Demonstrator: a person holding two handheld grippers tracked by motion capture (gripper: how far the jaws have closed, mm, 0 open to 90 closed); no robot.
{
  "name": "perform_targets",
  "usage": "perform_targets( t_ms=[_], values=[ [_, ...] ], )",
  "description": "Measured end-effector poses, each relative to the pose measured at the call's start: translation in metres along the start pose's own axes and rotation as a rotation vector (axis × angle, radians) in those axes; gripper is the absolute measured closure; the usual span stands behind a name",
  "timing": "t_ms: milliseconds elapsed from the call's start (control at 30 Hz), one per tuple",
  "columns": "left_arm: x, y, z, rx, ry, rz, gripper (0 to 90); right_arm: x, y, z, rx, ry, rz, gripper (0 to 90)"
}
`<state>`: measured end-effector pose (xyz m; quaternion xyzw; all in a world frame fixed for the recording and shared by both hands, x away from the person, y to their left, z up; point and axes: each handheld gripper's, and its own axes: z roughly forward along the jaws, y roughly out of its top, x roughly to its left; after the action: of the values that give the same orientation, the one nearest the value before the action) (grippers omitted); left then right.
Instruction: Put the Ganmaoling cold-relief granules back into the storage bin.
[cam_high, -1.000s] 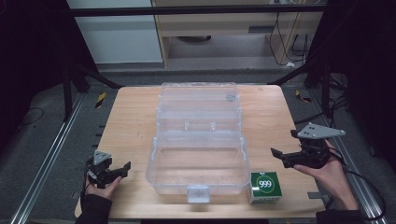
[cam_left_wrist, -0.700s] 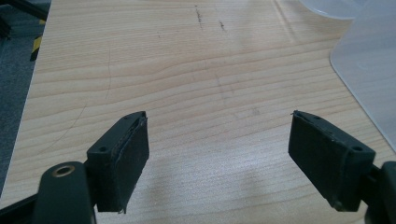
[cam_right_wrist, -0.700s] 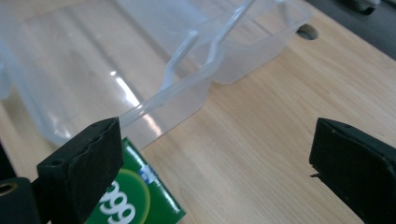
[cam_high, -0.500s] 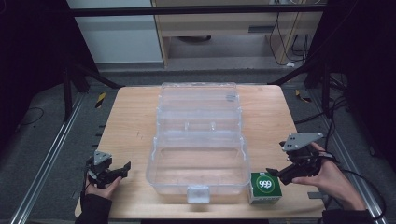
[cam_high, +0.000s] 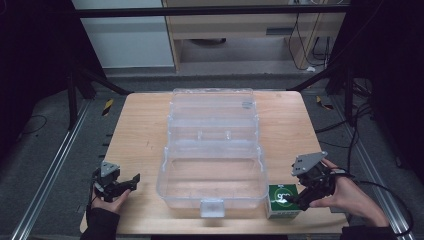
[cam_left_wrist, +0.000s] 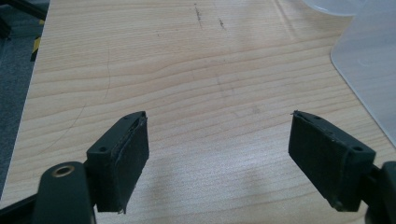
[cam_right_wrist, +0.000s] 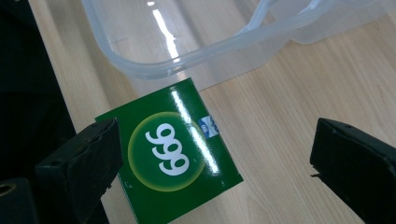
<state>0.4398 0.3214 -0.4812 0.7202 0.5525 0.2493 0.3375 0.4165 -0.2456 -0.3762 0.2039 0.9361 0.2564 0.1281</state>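
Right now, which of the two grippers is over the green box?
The right gripper: its open jaws hang over the green box beside the clear bin. The left gripper, also open, has bare table beneath it.

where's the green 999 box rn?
High view: the green 999 box sits at the table's near-right edge, beside the clear plastic bin's right corner, under the open right hand-held gripper.

Each hand held a black gripper. The left gripper (cam_high: 129, 182) and the right gripper (cam_high: 291, 201) each had a grey three-cornered plate on top. Their jaws were flat black blocks with small screw holes. Dark sleeves covered both arms. A thin black cable trailed from the right one.
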Motion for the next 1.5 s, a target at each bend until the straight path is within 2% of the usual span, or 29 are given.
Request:
perform_targets(
  t_ms=[267,800,967,1267,1500],
  values=[
    [0.0,0.0,0.0,0.0,0.0,0.002,19.5,0.006,0.001,0.007,0.049,0.036,-0.07,2.4],
    [0.0,0.0,0.0,0.0,0.002,0.003,19.5,0.015,0.003,0.031,0.168,0.101,-0.175,1.4],
    [0.0,0.0,0.0,0.0,0.003,0.004,19.5,0.017,0.004,0.038,0.203,0.123,-0.181,1.4],
    [0.0,0.0,0.0,0.0,0.003,0.005,19.5,0.019,0.007,0.051,0.255,0.139,-0.234,1.9],
    [0.0,0.0,0.0,0.001,0.002,0.005,19.5,0.019,0.005,0.06,0.274,0.156,-0.237,3.0]
  ],
)
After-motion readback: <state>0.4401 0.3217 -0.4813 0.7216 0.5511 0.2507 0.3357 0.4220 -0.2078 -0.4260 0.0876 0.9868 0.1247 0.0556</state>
